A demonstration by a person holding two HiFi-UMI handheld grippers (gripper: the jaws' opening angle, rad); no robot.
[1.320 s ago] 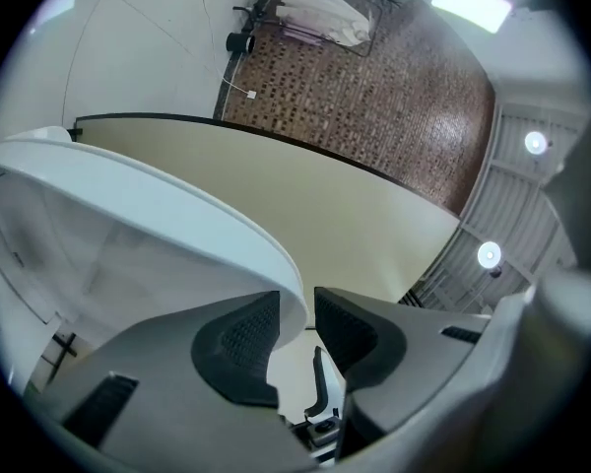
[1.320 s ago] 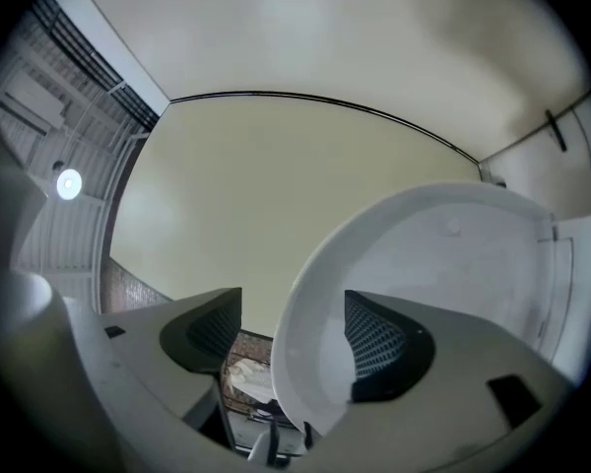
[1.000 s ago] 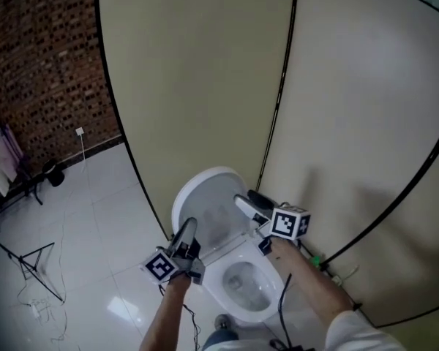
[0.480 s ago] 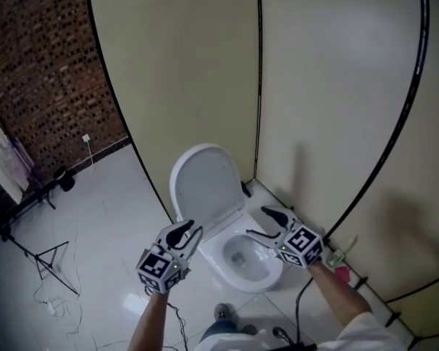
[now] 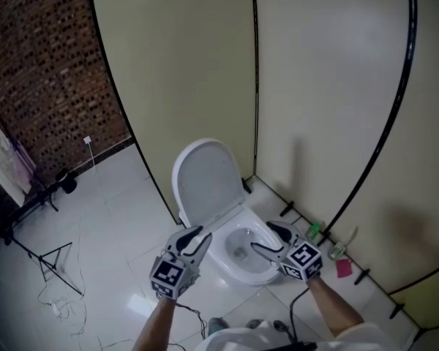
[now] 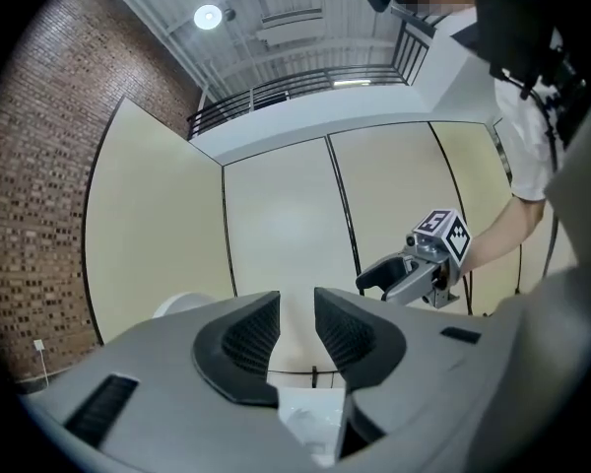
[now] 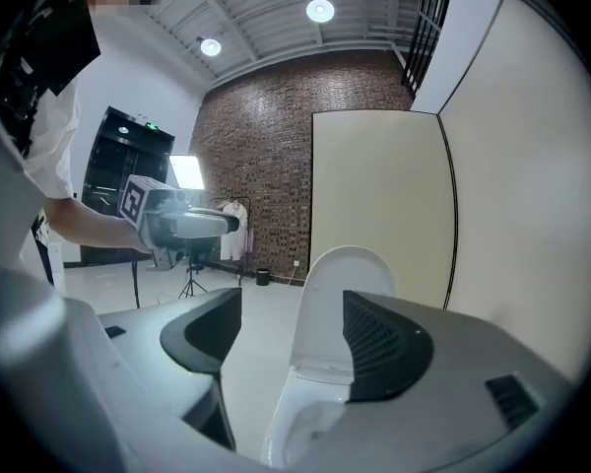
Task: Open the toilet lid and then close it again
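1. A toilet stands in the corner of a stall made of beige panels (image 5: 183,72); its lid (image 5: 207,178) is open, upright and leaning back toward the panels, and the white bowl (image 5: 241,253) below it is uncovered.
2. The person holds a pair of tongs in each hand, both low in the head view, just in front of the bowl; neither pair touches the lid or the bowl.
3. The left gripper (image 5: 197,234) is at the bowl's left front edge; its jaws are drawn close together with only a narrow gap between the ribbed pads, and they hold nothing.
4. The right gripper (image 5: 262,236) is at the bowl's right front edge; its jaws stand wide apart and empty; in the right gripper view the raised lid shows beyond the gap between them, well clear of the pads.
5. The floor (image 5: 95,210) is glossy white tile; a dark brick wall (image 5: 36,64) rises on the left, with a black stand (image 5: 47,258) on the floor before it.
6. A small green bottle (image 5: 312,231) sits on the floor to the right of the toilet, at the foot of the panels.
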